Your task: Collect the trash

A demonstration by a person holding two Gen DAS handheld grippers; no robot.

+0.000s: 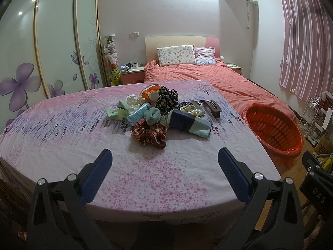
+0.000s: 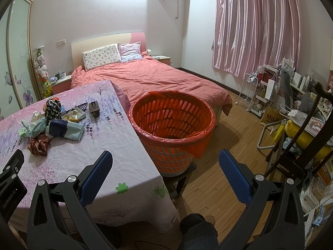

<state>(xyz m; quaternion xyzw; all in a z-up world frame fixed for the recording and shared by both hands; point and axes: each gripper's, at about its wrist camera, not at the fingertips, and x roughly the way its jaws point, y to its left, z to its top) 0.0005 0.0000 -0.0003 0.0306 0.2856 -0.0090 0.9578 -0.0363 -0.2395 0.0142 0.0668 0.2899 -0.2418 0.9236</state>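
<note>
Trash pile [image 1: 164, 114] sits mid-table at 12 o'clock of the spread, empty left tool [image 1: 165, 160], basket [image 2: 172, 125] at 3 o'clock; right tool [image 2: 166, 162] likewise spread; risk: grabbing the checked scrunchie [image 1: 148, 134] instead of wrappers.

Ahead of the left jaws, the pile [image 1: 164, 112] overlaps so much that the orange packet [image 1: 150, 91] & black keypad [image 1: 190, 103] show only in part, the basket [image 1: 274, 131] base is cut off behind the table edge [image 1: 268, 158], and small wrapper print is too tiny to read.
</note>
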